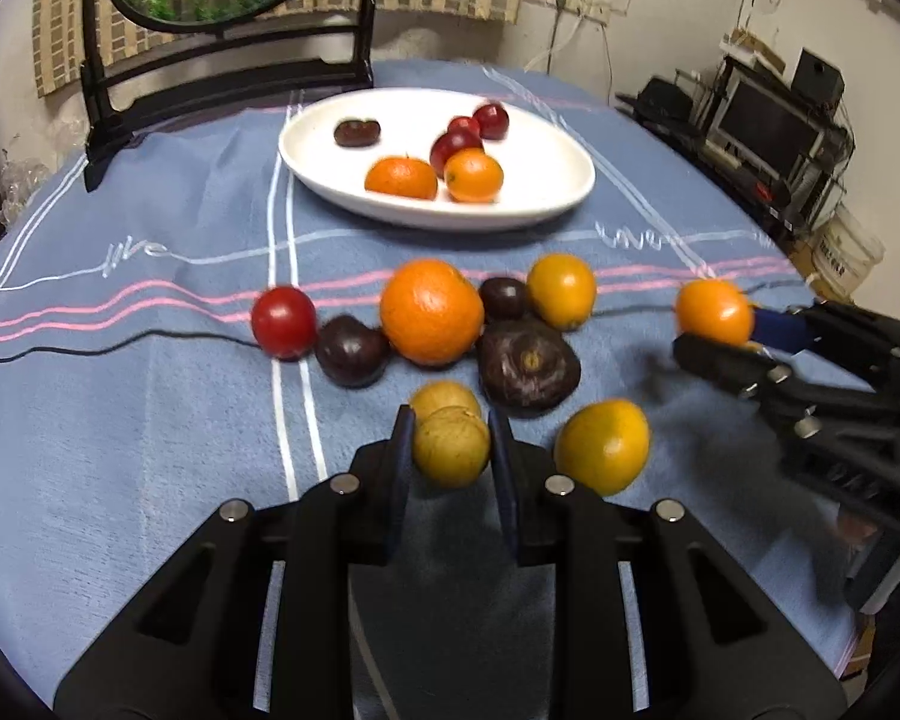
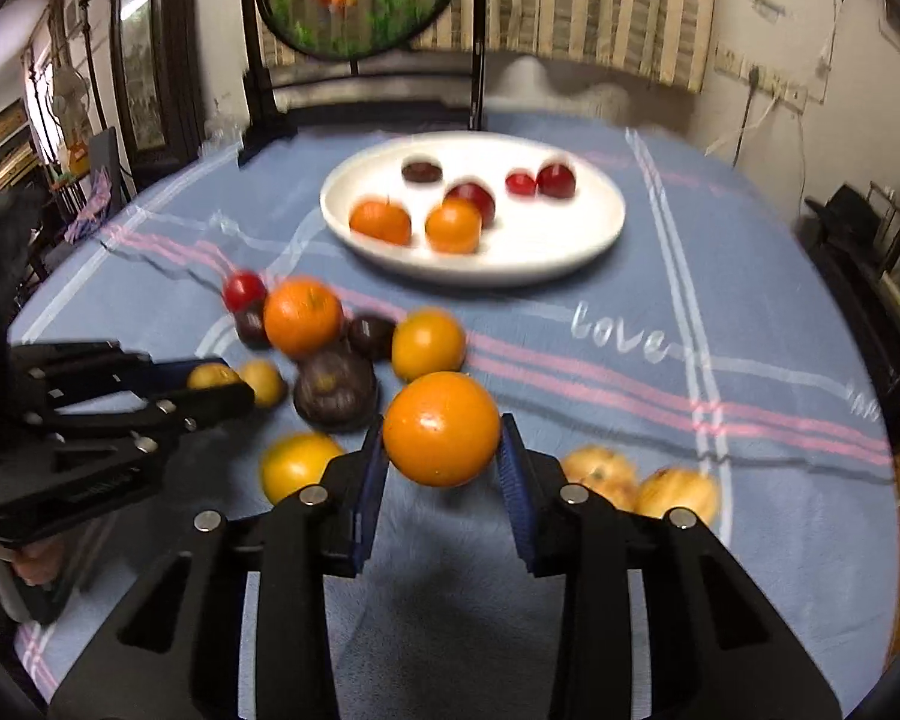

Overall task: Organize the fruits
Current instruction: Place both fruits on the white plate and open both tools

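My left gripper (image 1: 450,420) is shut on a small yellow-brown fruit (image 1: 450,447), just above a second one (image 1: 441,399) on the blue cloth. My right gripper (image 2: 442,426) is shut on an orange (image 2: 442,429), held a little above the cloth; the left wrist view shows it at the far right (image 1: 714,312). Between the grippers lie loose fruits: a big orange (image 1: 431,312), a red tomato (image 1: 283,321), a dark purple fruit (image 1: 528,369), two yellow-orange citrus (image 1: 603,447). The white oval plate (image 1: 426,216) behind them holds two oranges, red fruits and a dark one.
A round painted screen on a black stand (image 1: 222,0) rises behind the plate. A thin black cable (image 1: 150,339) crosses the cloth. Two pale fruits (image 2: 600,471) lie right of the right gripper. Shelves with equipment (image 1: 768,120) stand past the table's right edge.
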